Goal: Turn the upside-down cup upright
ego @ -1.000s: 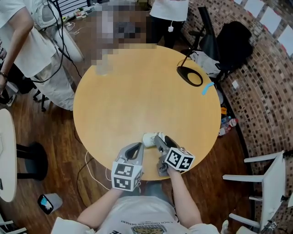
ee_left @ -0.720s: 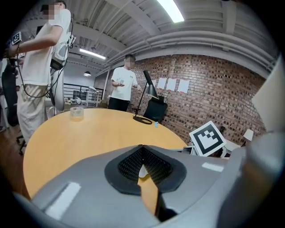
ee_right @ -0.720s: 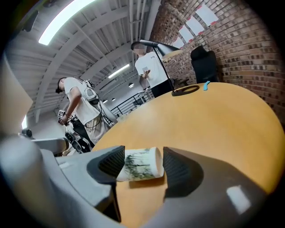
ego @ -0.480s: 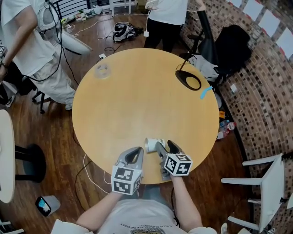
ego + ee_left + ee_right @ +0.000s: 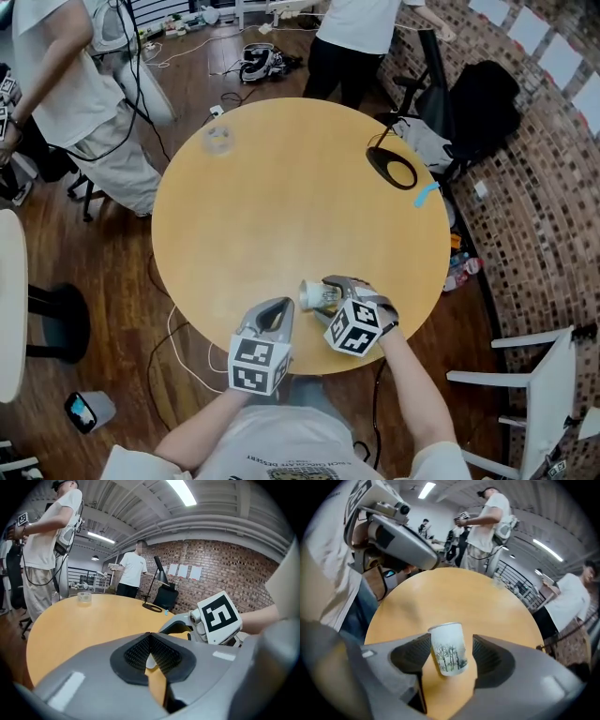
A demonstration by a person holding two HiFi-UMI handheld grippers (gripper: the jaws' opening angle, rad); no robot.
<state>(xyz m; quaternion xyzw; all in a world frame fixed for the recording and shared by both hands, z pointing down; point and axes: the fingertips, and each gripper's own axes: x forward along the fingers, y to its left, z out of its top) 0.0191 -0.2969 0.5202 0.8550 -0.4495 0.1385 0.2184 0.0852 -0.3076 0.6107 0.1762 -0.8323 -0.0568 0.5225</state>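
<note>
A white paper cup (image 5: 449,655) with a tree print sits between the pads of my right gripper (image 5: 451,649), which is shut on it. The cup is lifted off the round wooden table (image 5: 281,206) and tilted. In the head view the cup (image 5: 317,295) lies roughly sideways with its rim pointing left, near the table's front edge, held by the right gripper (image 5: 330,298). My left gripper (image 5: 272,317) hangs just left of it, jaws together and holding nothing. In the left gripper view, the left gripper (image 5: 151,638) points toward the right gripper's marker cube (image 5: 219,617).
A clear plastic cup (image 5: 217,139) stands at the table's far left. A black lamp base (image 5: 392,167) sits at the far right, by a blue strip (image 5: 427,194). People stand beyond the far edge. A white chair (image 5: 525,375) is at the right.
My right gripper has rolled about a quarter turn with the cup in it, so the cup has gone from upside down to lying tilted on its side. The left gripper has stayed put.
</note>
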